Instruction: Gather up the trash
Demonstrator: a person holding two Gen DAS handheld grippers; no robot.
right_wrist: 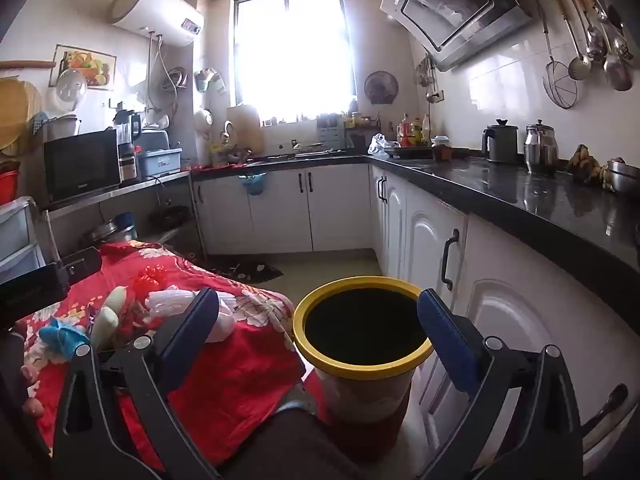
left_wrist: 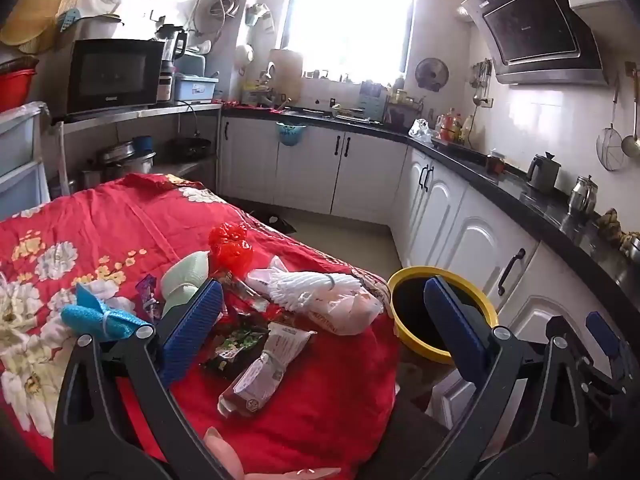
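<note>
A table under a red floral cloth (left_wrist: 100,216) holds scattered trash: a red plastic bag (left_wrist: 231,245), a white foam net (left_wrist: 312,286), a pale wrapper (left_wrist: 348,314), a brown packet (left_wrist: 260,376), a dark green packet (left_wrist: 236,346), a pale green foam piece (left_wrist: 186,276) and a blue foam piece (left_wrist: 102,316). A yellow-rimmed bin (right_wrist: 362,322) stands right of the table and also shows in the left wrist view (left_wrist: 404,276). My left gripper (left_wrist: 320,328) is open and empty above the trash. My right gripper (right_wrist: 318,332) is open and empty over the bin.
White cabinets under a black counter (right_wrist: 520,196) run along the right and far walls. A shelf with a microwave (left_wrist: 114,74) stands at the left. A dark mat (right_wrist: 256,270) lies on the floor beyond the table. Utensils (right_wrist: 592,40) hang on the right wall.
</note>
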